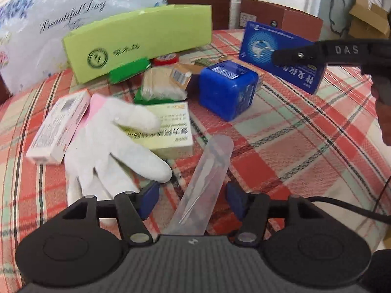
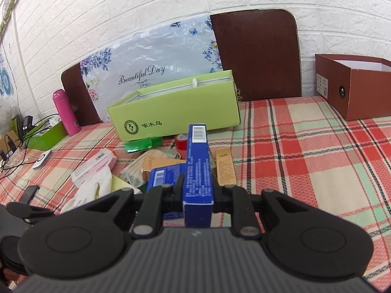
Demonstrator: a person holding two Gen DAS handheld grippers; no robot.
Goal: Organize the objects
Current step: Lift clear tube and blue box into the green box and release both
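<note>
My left gripper (image 1: 191, 201) is open, its blue pads on either side of a clear plastic tube (image 1: 202, 188) that lies on the plaid cloth, not clamped. A white glove (image 1: 107, 146) lies just left of it, over a pale yellow box (image 1: 166, 127). My right gripper (image 2: 198, 185) is shut on a flat blue box (image 2: 197, 161), held on edge above the pile; the box also shows in the left wrist view (image 1: 281, 56). An open green box (image 2: 176, 112) stands behind the pile (image 1: 136, 48).
A blue cube box (image 1: 227, 88), a pink-white box (image 1: 58, 127), a bag of sticks (image 1: 161, 85), a red tape roll (image 2: 182, 141) and a gold box (image 2: 226, 163) lie on the cloth. A brown shoebox (image 2: 354, 85) stands far right, a pink bottle (image 2: 64, 112) far left.
</note>
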